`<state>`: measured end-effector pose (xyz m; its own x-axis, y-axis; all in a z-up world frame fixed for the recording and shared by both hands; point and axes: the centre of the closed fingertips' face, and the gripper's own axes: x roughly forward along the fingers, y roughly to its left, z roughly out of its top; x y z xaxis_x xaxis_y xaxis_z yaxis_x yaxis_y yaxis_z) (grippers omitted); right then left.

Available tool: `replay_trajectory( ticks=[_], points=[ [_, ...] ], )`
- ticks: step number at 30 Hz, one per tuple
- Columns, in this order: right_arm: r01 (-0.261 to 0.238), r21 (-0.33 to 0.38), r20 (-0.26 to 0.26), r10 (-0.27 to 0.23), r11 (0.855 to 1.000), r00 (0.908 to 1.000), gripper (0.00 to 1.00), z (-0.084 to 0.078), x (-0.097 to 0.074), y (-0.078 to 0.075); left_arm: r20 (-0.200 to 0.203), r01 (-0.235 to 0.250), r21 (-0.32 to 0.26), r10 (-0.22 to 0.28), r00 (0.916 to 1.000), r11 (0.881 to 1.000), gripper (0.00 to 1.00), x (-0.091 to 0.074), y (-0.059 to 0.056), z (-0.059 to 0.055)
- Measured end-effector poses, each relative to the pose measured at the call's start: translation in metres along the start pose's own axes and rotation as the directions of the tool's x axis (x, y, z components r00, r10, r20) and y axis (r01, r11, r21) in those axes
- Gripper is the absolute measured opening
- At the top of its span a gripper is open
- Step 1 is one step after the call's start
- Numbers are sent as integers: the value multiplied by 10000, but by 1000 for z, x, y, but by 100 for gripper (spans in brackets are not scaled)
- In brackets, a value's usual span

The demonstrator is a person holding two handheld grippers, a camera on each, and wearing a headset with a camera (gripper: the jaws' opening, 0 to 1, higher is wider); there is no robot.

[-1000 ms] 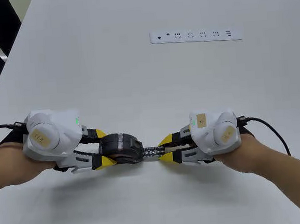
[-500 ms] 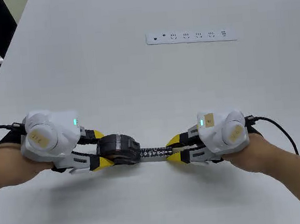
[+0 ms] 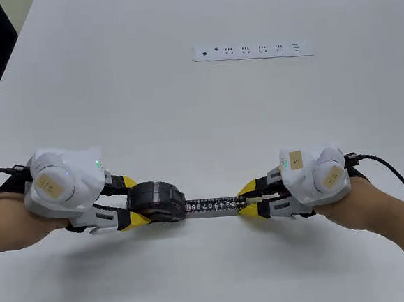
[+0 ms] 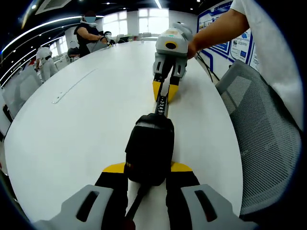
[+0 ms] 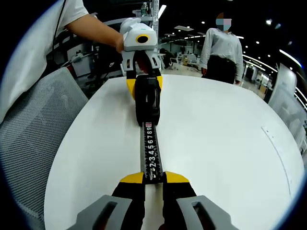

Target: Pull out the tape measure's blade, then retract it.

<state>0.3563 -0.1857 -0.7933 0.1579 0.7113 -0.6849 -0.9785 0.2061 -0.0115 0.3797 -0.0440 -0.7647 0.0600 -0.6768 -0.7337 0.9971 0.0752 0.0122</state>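
1. While the left gripper (image 3: pixel 134 200) lies low near the front edge of the white surface (image 3: pixel 185 110), its yellow-tipped jaws are clenched on the tape measure's black case (image 3: pixel 157 201), one jaw on each side.
2. In the left gripper view the case (image 4: pixel 149 146) takes up the whole gap between those jaws, and its mouth points away toward the other gripper.
3. The blade (image 3: pixel 213 205) runs out of the case in a straight line to the right gripper (image 3: pixel 249 200), whose jaws are pinched tight on the blade's free end.
4. In the right gripper view the drawn-out blade is black with white numerals, 2 to 9 readable, and has a small red mark just at the case.
5. Whether case and blade touch the surface or hang just above it cannot be told.
6. The two grippers face each other, each held in a hand, with the bare length of blade between them.
7. A white power strip (image 3: pixel 253 50) lies flat toward the far side, well apart from the grippers.
8. A dark cable (image 3: pixel 393 178) trails from the back of the right gripper past the person's forearm.
9. A grey mesh chair (image 5: pixel 33 129) stands beside the surface, and a person (image 5: pixel 223 52) stands beyond its far edge.
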Motion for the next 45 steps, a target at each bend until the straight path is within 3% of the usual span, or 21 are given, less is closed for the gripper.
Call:
replay_trajectory(
  ticks=[34, 45],
  points=[
    [403, 200, -1074, -379, 9990, 9935, 9, -50, -56, -8, -13, -1, -53, 1, 10000, 10000, 25, 1, -1, 2],
    [490, 278, -1316, -450, 9984, 9903, 9, -63, -66, -9, -3, -6, -56, 6, 10000, 10000, 25, 1, -1, 2]
  ],
)
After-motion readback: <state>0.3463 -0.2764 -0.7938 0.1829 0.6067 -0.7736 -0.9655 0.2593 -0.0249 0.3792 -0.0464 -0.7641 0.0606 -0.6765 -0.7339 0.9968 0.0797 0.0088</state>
